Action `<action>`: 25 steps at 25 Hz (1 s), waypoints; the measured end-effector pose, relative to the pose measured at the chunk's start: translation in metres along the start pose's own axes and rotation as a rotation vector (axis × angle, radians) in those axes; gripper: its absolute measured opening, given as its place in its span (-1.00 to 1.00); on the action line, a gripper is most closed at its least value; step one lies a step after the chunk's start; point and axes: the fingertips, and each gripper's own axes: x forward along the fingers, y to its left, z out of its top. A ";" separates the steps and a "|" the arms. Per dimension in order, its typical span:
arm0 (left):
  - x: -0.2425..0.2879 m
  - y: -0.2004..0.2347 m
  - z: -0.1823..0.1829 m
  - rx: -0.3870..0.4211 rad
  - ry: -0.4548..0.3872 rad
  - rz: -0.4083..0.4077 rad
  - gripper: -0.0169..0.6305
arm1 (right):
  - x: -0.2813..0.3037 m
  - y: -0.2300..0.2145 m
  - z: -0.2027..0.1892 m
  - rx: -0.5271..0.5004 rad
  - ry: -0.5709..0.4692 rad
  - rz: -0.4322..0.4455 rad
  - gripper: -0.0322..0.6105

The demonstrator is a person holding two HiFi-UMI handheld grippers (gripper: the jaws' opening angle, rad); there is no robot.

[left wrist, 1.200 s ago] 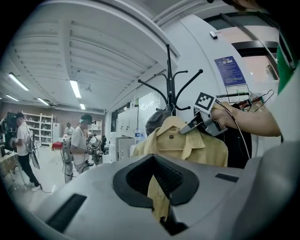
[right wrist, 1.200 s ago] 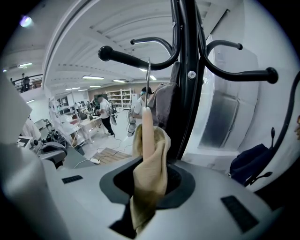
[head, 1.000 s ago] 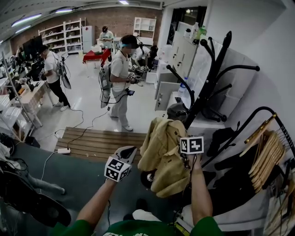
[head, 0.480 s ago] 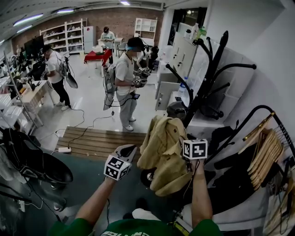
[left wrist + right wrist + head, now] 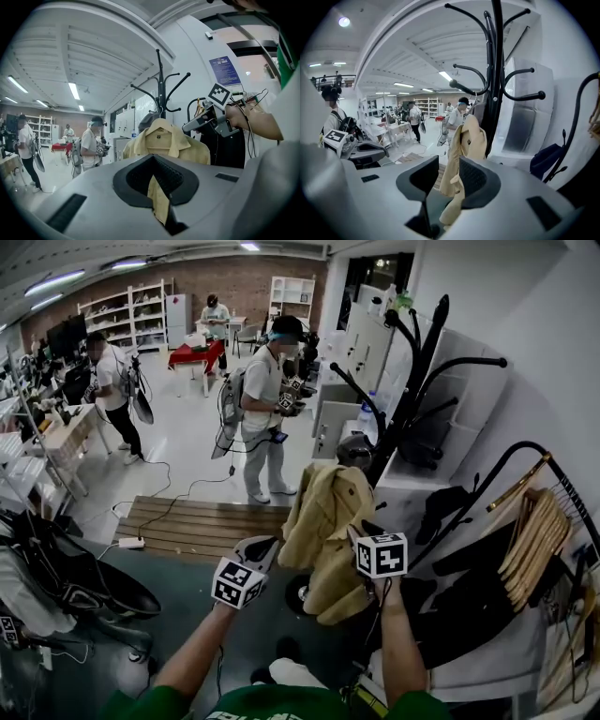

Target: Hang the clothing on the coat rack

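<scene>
A yellow shirt hangs from a low hook of the black coat rack, collar up. My left gripper is at its left edge; in the left gripper view the jaws are shut on a strip of the shirt's hem. My right gripper is at the shirt's right side. Its jaws have just been opening wide, then came in slightly. In the right gripper view they stand open, with a loose fold of the shirt hanging between them. The rack's pole rises just behind.
A person with grippers stands on the floor beyond the wooden platform. A clothes rail with wooden hangers and dark garments fills the right. Black bags lie at the left. White cabinets stand behind the rack.
My right gripper has drawn back a little toward me along the shirt's right side. The left gripper stays at the left edge. The person beyond has stepped further away.
</scene>
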 end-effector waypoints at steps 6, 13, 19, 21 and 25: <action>-0.023 -0.010 -0.013 -0.015 0.009 0.022 -0.94 | 0.006 0.023 -0.045 -0.016 0.047 0.016 -0.79; -0.047 -0.016 -0.026 -0.032 0.019 0.054 -0.94 | 0.001 0.059 -0.072 -0.030 0.036 0.069 -0.88; -0.059 -0.019 -0.036 -0.045 0.018 0.077 -0.94 | -0.005 0.080 -0.080 -0.049 0.000 0.115 -0.88; -0.060 -0.019 -0.038 -0.047 0.018 0.080 -0.94 | -0.005 0.084 -0.082 -0.053 -0.004 0.124 -0.88; -0.062 -0.019 -0.042 -0.048 0.017 0.080 -0.94 | -0.004 0.090 -0.085 -0.053 -0.008 0.133 -0.88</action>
